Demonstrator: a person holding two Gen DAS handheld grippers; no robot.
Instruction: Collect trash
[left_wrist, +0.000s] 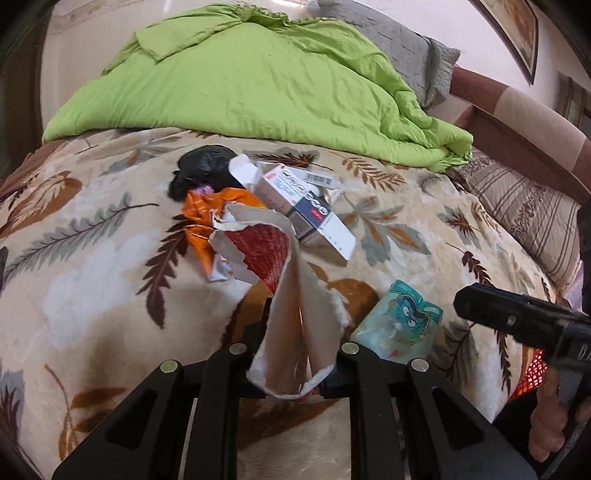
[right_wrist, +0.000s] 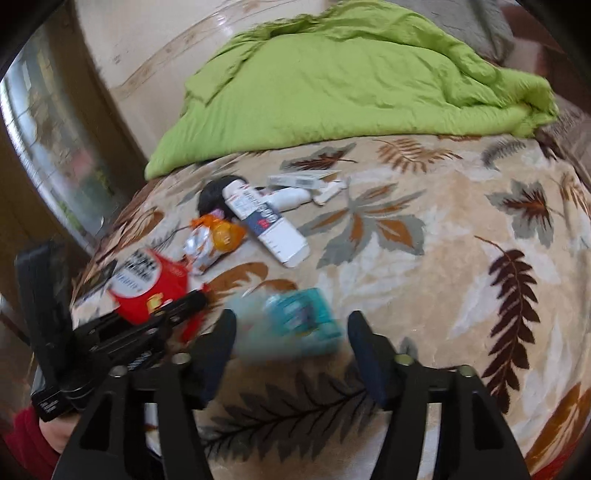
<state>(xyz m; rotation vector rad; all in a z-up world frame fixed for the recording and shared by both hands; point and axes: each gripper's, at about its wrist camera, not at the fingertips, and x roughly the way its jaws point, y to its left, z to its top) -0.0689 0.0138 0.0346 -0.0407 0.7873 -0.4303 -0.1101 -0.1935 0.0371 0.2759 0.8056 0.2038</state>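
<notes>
Left hand-held gripper (left_wrist: 301, 354) clamps torn red carton (left_wrist: 291, 295); teal packet (left_wrist: 397, 326) just beside.

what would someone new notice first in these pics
A bright green duvet is heaped at the far end of the bed, above a leaf-print blanket. A scatter of trash lies mid-blanket: an orange wrapper and a white carton. Nearest, the left claw pinches torn red-and-white cardboard; the right claw stands open over a teal packet.

One black bag (left_wrist: 201, 166); two cartons (left_wrist: 306, 206); one teal packet (left_wrist: 399, 325)
</notes>
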